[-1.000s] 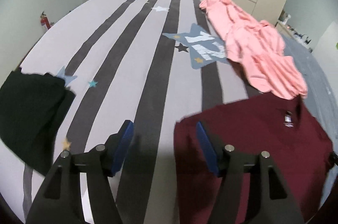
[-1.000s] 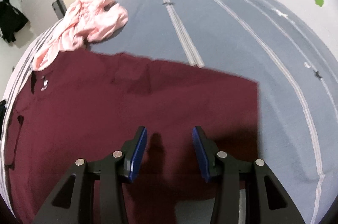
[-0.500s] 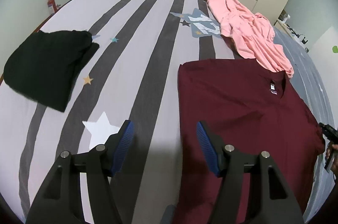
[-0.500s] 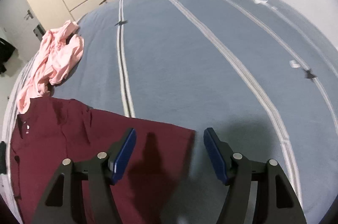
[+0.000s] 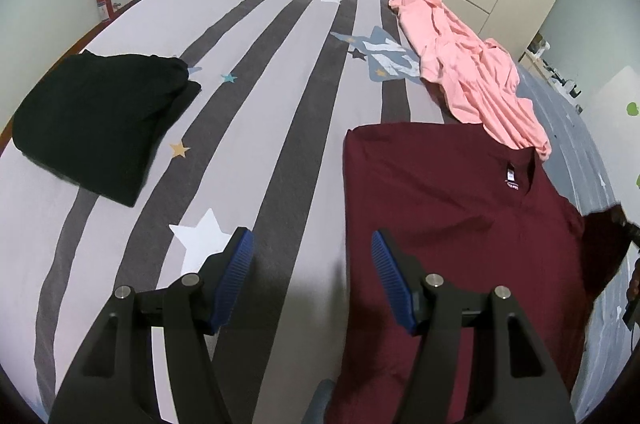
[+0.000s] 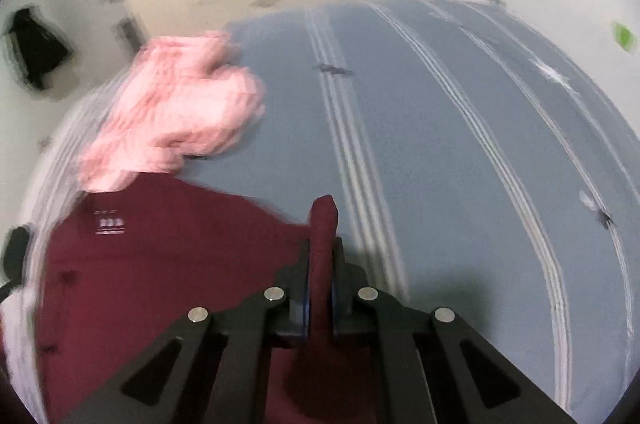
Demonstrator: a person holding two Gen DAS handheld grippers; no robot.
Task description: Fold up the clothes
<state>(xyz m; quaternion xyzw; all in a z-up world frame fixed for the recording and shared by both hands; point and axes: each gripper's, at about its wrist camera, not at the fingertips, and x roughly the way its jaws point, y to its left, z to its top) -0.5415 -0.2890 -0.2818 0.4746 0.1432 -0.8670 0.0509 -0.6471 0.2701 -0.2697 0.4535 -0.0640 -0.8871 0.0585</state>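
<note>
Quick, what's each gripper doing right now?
Left gripper: open, holding nothing.
Right gripper: closed on a fold of the maroon shirt.

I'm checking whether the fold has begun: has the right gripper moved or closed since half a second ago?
Yes. The right gripper has shut on the maroon shirt edge and swung left: the pink garment sits more central in its view.

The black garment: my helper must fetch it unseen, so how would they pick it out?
On the striped bedspread, look toward its left edge, well apart from the maroon shirt and pink garment. The black garment is the only one already folded.
</note>
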